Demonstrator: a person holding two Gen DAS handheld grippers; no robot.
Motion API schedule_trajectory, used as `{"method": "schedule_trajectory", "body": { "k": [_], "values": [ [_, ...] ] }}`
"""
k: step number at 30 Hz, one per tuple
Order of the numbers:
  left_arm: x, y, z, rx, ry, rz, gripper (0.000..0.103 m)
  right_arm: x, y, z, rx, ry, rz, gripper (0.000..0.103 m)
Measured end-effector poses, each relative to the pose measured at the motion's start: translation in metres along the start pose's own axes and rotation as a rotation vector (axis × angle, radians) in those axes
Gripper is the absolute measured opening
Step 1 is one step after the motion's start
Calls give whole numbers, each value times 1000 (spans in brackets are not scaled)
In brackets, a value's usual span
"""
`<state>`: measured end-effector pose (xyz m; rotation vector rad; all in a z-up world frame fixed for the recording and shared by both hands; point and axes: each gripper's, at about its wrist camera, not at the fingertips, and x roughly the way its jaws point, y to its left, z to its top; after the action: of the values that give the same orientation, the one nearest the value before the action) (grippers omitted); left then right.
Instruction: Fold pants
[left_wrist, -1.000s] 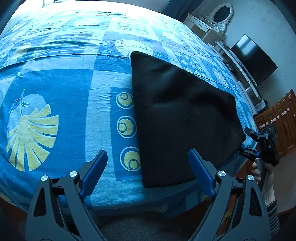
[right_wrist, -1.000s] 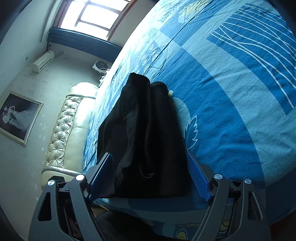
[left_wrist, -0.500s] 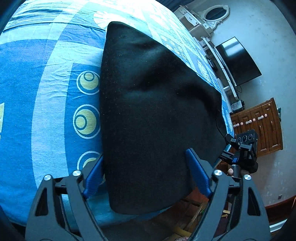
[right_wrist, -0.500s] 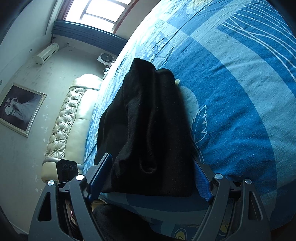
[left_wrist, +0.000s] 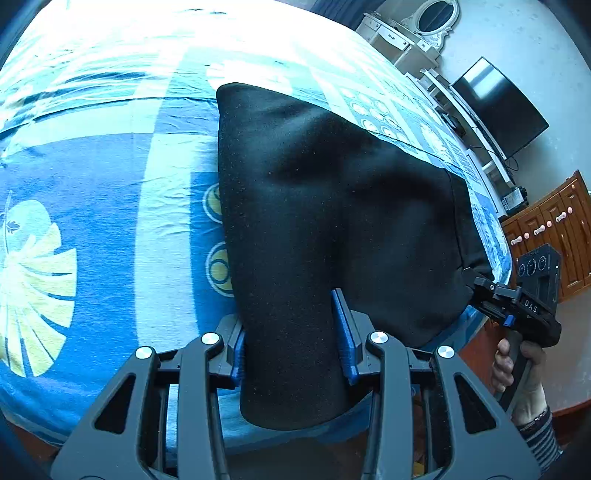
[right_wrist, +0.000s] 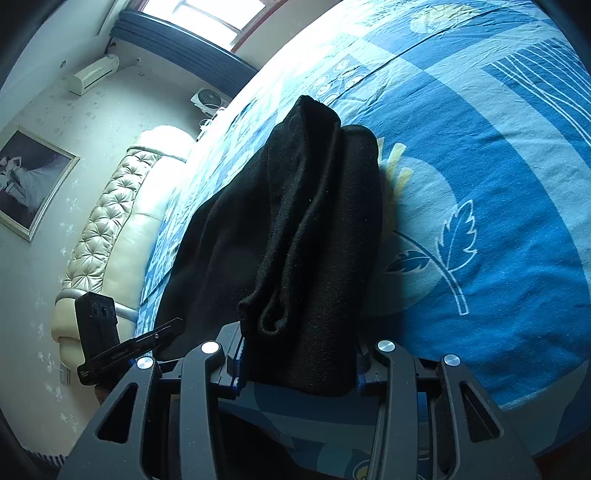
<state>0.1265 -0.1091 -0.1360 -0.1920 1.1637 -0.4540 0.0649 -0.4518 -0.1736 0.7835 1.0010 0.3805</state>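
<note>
Your left gripper (left_wrist: 291, 332) has just closed on the near-left corner of the black pants (left_wrist: 332, 206); blue pads (left_wrist: 341, 328) press the cloth both sides. Your right gripper (right_wrist: 299, 354) also just closed, pinching the bunched near-right corner. Pants lie folded at the bed's (left_wrist: 110, 229) near edge, partly lifted btwn both grips. Your right hand (left_wrist: 517, 365) shows at the bed's right corner.

Loads of open bedspread (left_wrist: 110, 229) to the left of the black pants (left_wrist: 314, 192) and beyond them, nothing sitting on it. Tufted headboard (right_wrist: 107, 225) blocks one end, TV (left_wrist: 498, 110) and wooden cabinet (left_wrist: 554, 225) crowd the other side.
</note>
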Motion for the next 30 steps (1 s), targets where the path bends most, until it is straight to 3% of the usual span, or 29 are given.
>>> {"method": "schedule_trajectory", "body": {
  "k": [13, 19, 30],
  "values": [
    [-53, 66, -19, -58, -59, 142, 38, 63, 49, -11, -88, 114, 56, 42],
    [-71, 91, -29, -92, -83, 157, 38, 79, 68, -20, -116, 144, 64, 42],
    [-77, 105, -39, -96, -107, 135, 40, 83, 68, -24, -88, 132, 58, 42]
  ]
}}
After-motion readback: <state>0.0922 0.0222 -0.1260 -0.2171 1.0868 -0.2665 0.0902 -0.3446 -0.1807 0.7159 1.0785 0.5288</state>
